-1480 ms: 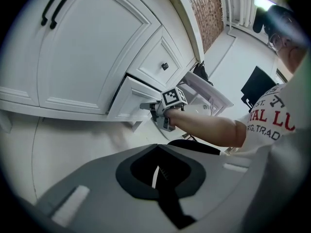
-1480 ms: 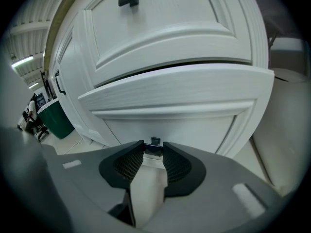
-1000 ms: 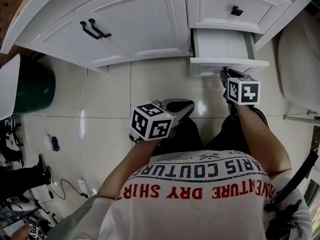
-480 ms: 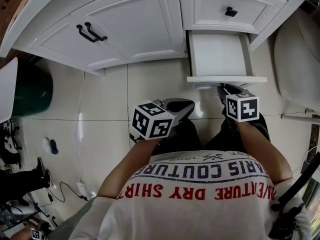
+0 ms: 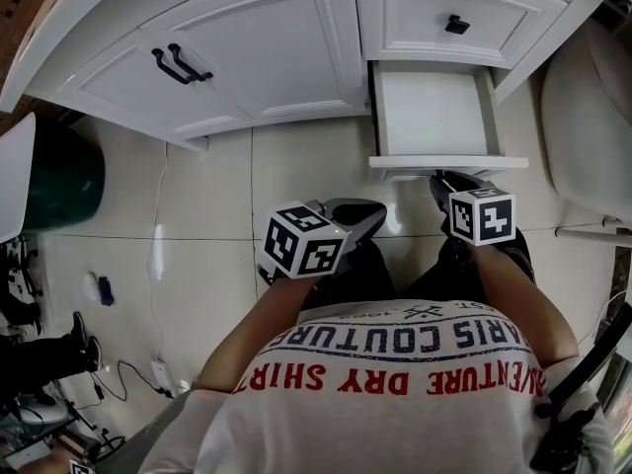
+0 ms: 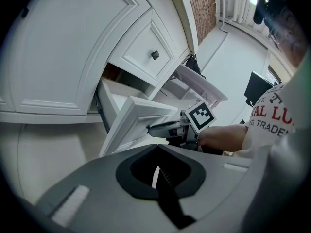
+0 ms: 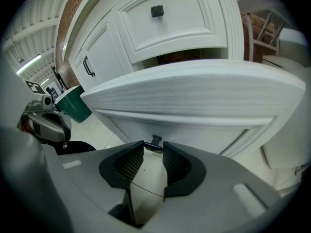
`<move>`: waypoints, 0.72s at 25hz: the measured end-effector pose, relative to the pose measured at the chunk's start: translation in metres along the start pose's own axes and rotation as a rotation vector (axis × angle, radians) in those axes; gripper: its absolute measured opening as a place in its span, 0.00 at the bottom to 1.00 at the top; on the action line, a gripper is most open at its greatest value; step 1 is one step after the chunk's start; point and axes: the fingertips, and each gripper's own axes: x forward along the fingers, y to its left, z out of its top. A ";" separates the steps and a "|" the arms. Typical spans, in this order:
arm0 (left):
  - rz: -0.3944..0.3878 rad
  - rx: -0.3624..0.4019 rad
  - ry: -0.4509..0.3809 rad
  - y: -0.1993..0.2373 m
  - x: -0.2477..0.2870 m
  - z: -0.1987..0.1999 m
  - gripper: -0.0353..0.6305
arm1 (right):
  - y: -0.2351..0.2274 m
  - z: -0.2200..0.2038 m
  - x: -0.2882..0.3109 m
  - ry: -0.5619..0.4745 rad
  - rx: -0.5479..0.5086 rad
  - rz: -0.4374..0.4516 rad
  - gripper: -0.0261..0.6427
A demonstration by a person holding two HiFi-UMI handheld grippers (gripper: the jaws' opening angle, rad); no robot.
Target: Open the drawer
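The lower drawer (image 5: 449,162) of the white cabinet (image 5: 276,38) stands pulled out over the floor tiles (image 5: 296,166), beneath the shut upper drawer (image 5: 434,8). The right gripper (image 7: 153,148) has its jaws partly apart, closed on the small dark knob (image 7: 155,141) on the drawer's front panel. The left gripper (image 6: 156,169) has its jaws together with nothing between them, and hangs to the left of the drawer front, clear of it.

The drawer (image 5: 434,107) stands further out — drawn back by the right gripper (image 5: 441,179), jaws on its knob (image 7: 155,141).
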 end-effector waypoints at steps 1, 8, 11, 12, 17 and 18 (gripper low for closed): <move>-0.007 -0.001 0.004 -0.001 0.002 -0.001 0.03 | 0.000 0.000 0.000 0.000 -0.002 0.006 0.24; -0.075 -0.076 -0.004 -0.019 0.010 0.018 0.03 | 0.000 0.002 -0.018 0.067 0.050 0.046 0.23; -0.094 -0.109 0.023 -0.044 -0.005 0.038 0.03 | 0.007 0.019 -0.049 0.098 0.116 0.058 0.22; -0.093 -0.110 0.038 -0.055 -0.014 0.046 0.03 | 0.014 0.028 -0.064 0.103 0.122 0.064 0.22; -0.058 -0.105 0.034 -0.105 -0.074 0.110 0.03 | 0.066 0.084 -0.151 0.083 0.105 0.115 0.17; -0.052 -0.107 0.022 -0.116 -0.087 0.126 0.03 | 0.076 0.096 -0.169 0.085 0.108 0.122 0.16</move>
